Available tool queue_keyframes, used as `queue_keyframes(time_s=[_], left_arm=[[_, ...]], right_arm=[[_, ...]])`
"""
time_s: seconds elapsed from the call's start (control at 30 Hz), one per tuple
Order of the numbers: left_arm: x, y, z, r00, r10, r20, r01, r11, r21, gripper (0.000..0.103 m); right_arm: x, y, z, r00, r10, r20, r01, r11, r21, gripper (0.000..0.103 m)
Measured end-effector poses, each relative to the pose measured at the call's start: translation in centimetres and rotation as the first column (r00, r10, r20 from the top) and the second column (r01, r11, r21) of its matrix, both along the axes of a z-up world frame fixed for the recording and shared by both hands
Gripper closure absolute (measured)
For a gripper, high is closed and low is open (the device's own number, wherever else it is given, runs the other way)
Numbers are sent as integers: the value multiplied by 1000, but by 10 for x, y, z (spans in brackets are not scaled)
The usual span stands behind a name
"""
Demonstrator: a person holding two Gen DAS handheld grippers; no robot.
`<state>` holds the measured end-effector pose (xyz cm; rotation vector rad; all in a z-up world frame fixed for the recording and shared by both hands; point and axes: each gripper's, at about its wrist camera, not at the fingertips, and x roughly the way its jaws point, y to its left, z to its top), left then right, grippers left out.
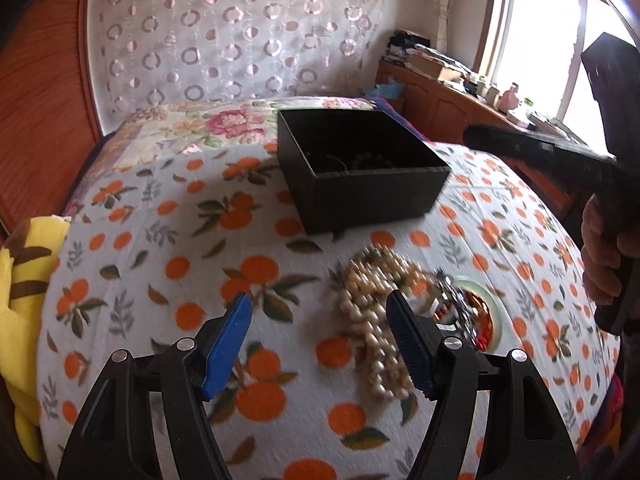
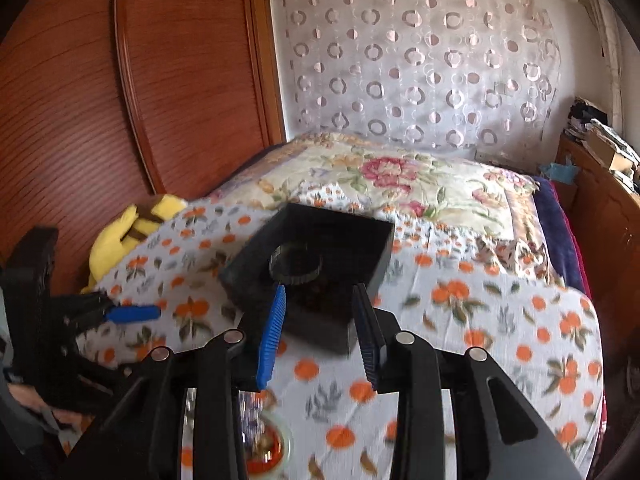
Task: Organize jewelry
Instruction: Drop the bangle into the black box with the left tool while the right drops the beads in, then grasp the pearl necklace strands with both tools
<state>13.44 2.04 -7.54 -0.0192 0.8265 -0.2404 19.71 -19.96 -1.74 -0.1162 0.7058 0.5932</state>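
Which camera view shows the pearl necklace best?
The left wrist view. There the pearl necklace lies heaped on the orange-print blanket, in the open between the left tongs and the black box. The right wrist view shows nothing of it; it is hidden below the right tongs.

the left gripper (image 1: 318,344) points down and its two blue fingers (image 1: 226,346) stand wide apart with nothing pressed between them. the right gripper (image 2: 318,336) points down too, its fingers partly apart, holding nothing. a hand (image 1: 604,256) grips the right gripper's handle.
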Motion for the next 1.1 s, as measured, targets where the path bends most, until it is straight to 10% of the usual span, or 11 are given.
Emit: queue_keyframes(time_s=[0.67,1.1], left_arm=[[-2,-10,-10,996,-67,-61,62,994,-91,98],[-26,20,43,994,55,100,-45,995,-93,98]], right_arm=[[-64,-10,-43,997,27,-69,-27,1000,-1,66],[-85,16,-41,992,106,-75,-106,994,5,66]])
